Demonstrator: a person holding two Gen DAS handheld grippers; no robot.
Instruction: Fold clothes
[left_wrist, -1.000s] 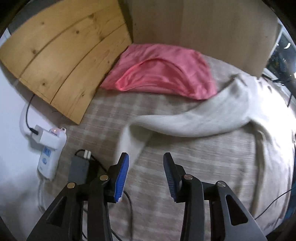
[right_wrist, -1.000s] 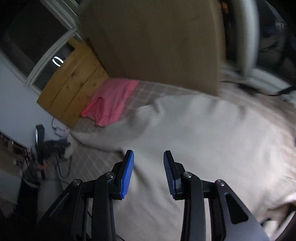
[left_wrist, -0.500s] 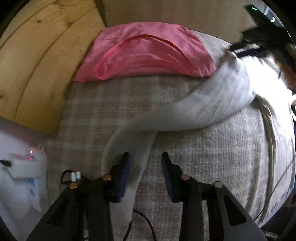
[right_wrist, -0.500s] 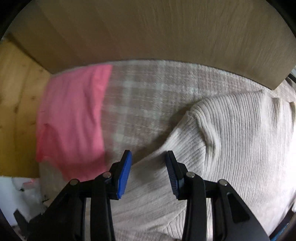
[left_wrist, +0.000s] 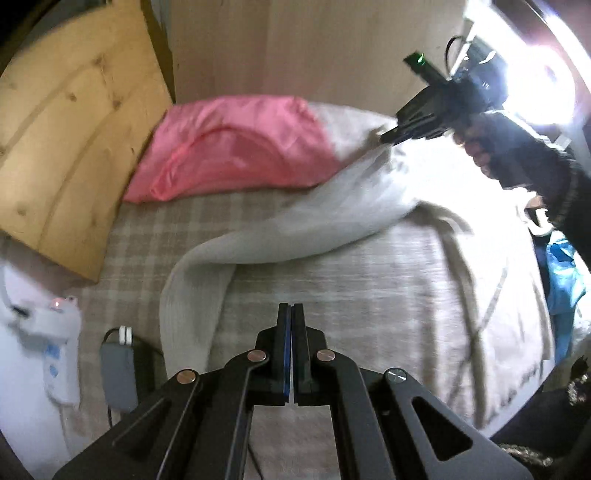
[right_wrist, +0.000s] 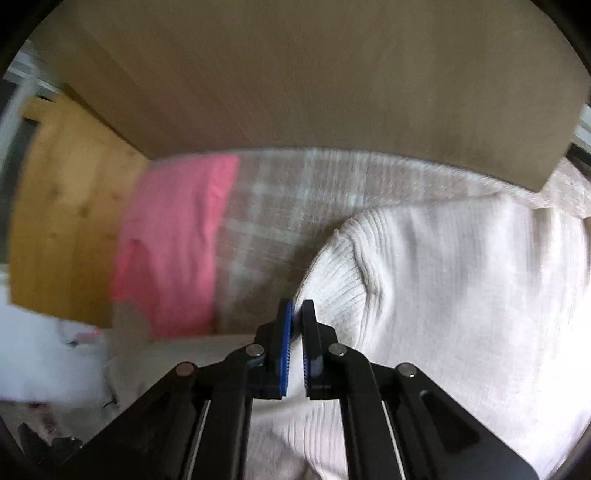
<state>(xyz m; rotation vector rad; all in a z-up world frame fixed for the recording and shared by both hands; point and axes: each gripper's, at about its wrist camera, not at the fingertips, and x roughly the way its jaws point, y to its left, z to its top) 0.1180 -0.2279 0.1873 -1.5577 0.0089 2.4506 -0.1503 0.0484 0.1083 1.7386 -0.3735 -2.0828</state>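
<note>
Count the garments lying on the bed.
2. A pink garment lies folded at the far end by the headboard. A white ribbed sweater sprawls across the middle, its shoulder pinched in the right gripper. More could be out of view.

both wrist views low over the bed (left_wrist: 369, 288), sharing pink pillow (left_wrist: 236, 147)
</note>
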